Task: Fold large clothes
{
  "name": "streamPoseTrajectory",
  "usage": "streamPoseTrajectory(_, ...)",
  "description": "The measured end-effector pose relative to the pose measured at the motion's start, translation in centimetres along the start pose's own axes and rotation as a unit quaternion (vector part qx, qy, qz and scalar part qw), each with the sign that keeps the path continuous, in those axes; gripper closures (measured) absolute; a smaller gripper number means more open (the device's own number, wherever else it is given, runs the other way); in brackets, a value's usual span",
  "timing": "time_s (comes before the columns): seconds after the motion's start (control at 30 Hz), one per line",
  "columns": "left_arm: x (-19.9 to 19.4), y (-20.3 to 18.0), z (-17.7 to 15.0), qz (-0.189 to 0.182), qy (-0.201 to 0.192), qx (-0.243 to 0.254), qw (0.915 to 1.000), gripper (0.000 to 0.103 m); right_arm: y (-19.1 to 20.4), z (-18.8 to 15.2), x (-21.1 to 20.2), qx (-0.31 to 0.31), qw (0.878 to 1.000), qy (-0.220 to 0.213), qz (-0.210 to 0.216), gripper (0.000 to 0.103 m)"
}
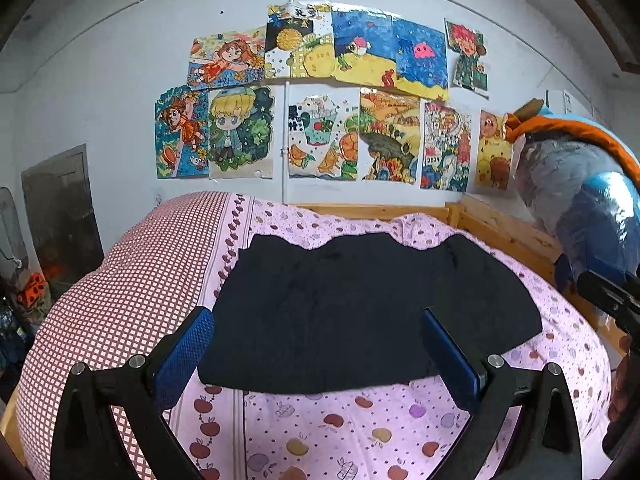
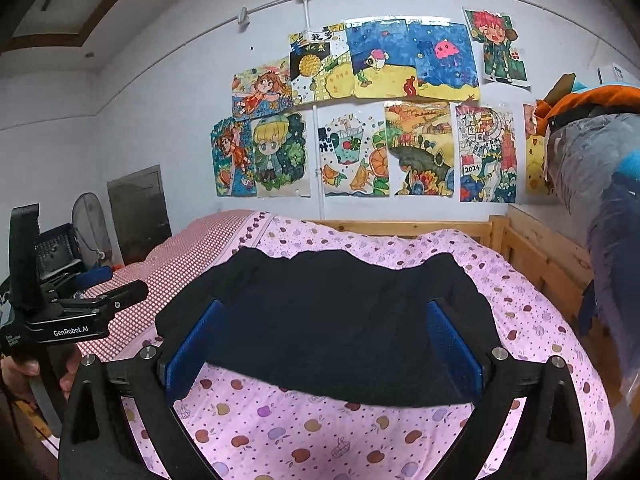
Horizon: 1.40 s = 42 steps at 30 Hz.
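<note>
A black garment (image 1: pixel 360 308) lies folded into a wide rectangle on the pink apple-print bedspread (image 1: pixel 320 432); it also shows in the right wrist view (image 2: pixel 340 320). My left gripper (image 1: pixel 316 332) is open and empty, held above the garment's near edge, with its blue pads (image 1: pixel 184 356) apart. My right gripper (image 2: pixel 324 328) is open and empty too, above the same near edge. The left gripper's body (image 2: pixel 60 312) shows at the left of the right wrist view. The right gripper's body (image 1: pixel 612 300) shows at the right edge of the left wrist view.
A red-checked quilt (image 1: pixel 120 280) is heaped on the left of the bed. A wooden bed frame (image 2: pixel 532 248) runs along the back and right. Bagged bedding (image 1: pixel 580 184) is piled at the right. Children's drawings (image 1: pixel 320 100) cover the wall.
</note>
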State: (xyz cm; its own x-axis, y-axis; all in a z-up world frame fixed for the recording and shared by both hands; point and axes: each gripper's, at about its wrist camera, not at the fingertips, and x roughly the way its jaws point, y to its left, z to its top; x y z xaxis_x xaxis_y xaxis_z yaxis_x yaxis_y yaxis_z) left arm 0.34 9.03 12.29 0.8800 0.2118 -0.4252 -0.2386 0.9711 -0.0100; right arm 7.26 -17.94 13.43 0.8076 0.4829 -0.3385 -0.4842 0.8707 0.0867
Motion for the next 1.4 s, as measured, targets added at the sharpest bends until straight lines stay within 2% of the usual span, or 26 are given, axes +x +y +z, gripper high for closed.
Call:
streamPoseTrajectory(0.27,0.8,-1.0,-1.9,0.008,0.008,0.034,0.9994,0.0,-0.2,-1.7,1.1,-0.008,1.0,0.023,-0.015,0.004)
streamPoseTrajectory(0.7,2.0,-1.6,-3.2,0.003,0.034,0.046,0.9984,0.0,-0.4,-4.6,2.3,-0.012,0.997,0.073,-0.019,0.004)
streamPoseTrajectory(1.03,1.7,-3.2,-3.6,0.0,0.029,0.072,0.997,0.0,-0.8,-4.8,2.3,-0.003,0.997,0.073,-0.022,0.004)
streamPoseTrajectory(1.4,1.7,-3.3,-3.6,-0.001,0.031,0.074,0.9968,0.0,-0.8,-4.7,2.4,-0.002,0.997,0.073,-0.022,0.004)
